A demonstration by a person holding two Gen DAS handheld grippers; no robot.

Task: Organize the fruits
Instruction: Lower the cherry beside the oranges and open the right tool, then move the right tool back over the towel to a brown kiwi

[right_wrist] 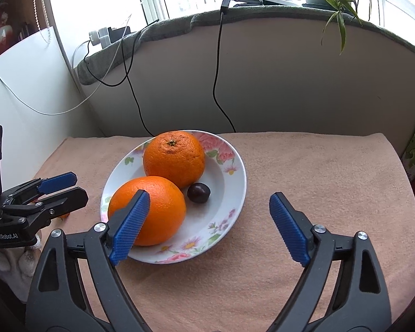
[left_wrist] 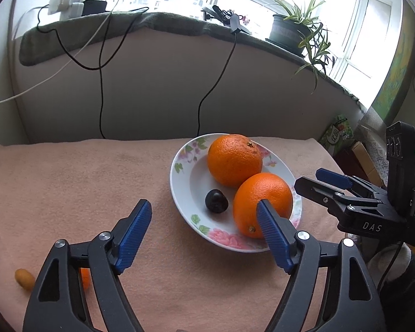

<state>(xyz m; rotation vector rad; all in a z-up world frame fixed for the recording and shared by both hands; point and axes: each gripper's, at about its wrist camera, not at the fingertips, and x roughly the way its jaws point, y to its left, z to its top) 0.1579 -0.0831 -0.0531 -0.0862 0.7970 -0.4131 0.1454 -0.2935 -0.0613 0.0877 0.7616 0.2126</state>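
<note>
Oranges: near orange (right_wrist: 149, 207) and far orange (right_wrist: 174, 157) touch in the floral plate (right_wrist: 235, 166) on the peach-towelled desk (right_wrist: 318, 179), dark plum (right_wrist: 198, 192) beside them. Left gripper (right_wrist: 69, 186), marked "GenRobot.AI", jaws spread, nothing between. Right gripper (right_wrist: 208, 215), jaws released, empty; "DAS" on its side in the left wrist view. Small kumquat-like fruit (left_wrist: 25, 278) lies off the plate.

Two large oranges (left_wrist: 234, 160) (left_wrist: 262, 203), one dark plum (left_wrist: 216, 200), one floral plate (left_wrist: 183, 191), two small orange fruits (left_wrist: 24, 278) (left_wrist: 85, 278) beside the left tool's near finger, one potted plant (left_wrist: 290, 31)
</note>
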